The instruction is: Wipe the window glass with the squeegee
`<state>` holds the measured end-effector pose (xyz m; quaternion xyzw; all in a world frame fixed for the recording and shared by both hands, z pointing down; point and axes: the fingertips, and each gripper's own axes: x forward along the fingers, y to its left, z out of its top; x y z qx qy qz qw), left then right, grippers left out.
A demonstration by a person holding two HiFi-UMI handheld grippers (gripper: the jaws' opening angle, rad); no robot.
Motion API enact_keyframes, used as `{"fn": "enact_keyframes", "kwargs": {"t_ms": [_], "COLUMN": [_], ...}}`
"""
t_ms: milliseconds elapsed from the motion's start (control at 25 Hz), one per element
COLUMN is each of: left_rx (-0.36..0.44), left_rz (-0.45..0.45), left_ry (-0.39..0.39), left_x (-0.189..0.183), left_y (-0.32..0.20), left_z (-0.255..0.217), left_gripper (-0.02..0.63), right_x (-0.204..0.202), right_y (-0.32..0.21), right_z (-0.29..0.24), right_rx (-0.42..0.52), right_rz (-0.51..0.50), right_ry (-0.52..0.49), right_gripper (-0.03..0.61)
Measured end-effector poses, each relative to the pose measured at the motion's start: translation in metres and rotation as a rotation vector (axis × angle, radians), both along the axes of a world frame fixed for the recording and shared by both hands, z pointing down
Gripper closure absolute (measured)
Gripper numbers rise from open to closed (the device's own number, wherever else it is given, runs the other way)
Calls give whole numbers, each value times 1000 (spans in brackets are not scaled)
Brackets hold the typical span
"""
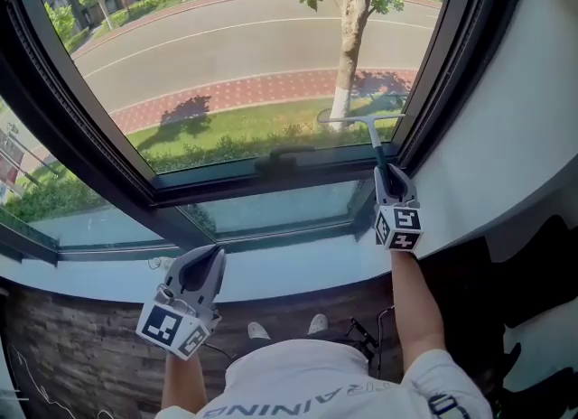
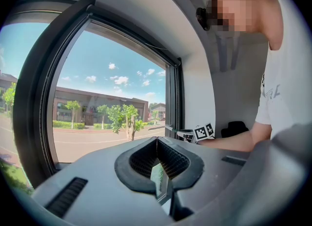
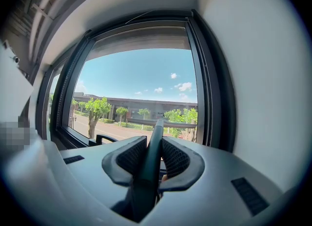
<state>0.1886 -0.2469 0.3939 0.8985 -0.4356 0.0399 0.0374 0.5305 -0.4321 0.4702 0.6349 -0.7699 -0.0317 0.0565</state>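
Squeegee handle clamped between right tongs.

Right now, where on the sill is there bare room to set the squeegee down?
The sill is bare between the left gripper and the right gripper, and left of the left gripper. The right end, under the squeegee, is crowded.

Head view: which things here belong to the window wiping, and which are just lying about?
Part of the job:
- squeegee, its handle clamped in the right gripper
- window glass

Not in use:
- left gripper, fingers together and empty, held low by the sill
- window handle
- black object by the wall
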Motion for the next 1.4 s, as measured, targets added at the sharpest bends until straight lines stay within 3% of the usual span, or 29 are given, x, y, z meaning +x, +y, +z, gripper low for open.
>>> {"fn": "enact_keyframes", "kwargs": {"t_ms": [520,960,1400], "left_rx": [-19,-35,-50], "left_rz": [-13,-12,-30], "left_ry": [5,-4,7], "left_x": [-3,0,-1], "left_y": [4,4,6], "left_z": [5,6,13], "left_gripper": [597,597,597], "right_x": [4,6,8], "right_y": [-2,5,-1], "right_z": [42,72,90], "right_rx": [-86,-129,-173], "right_rz": [9,4,3], "right_ry": [-16,66,57], "right_gripper": [479,479,479]}}
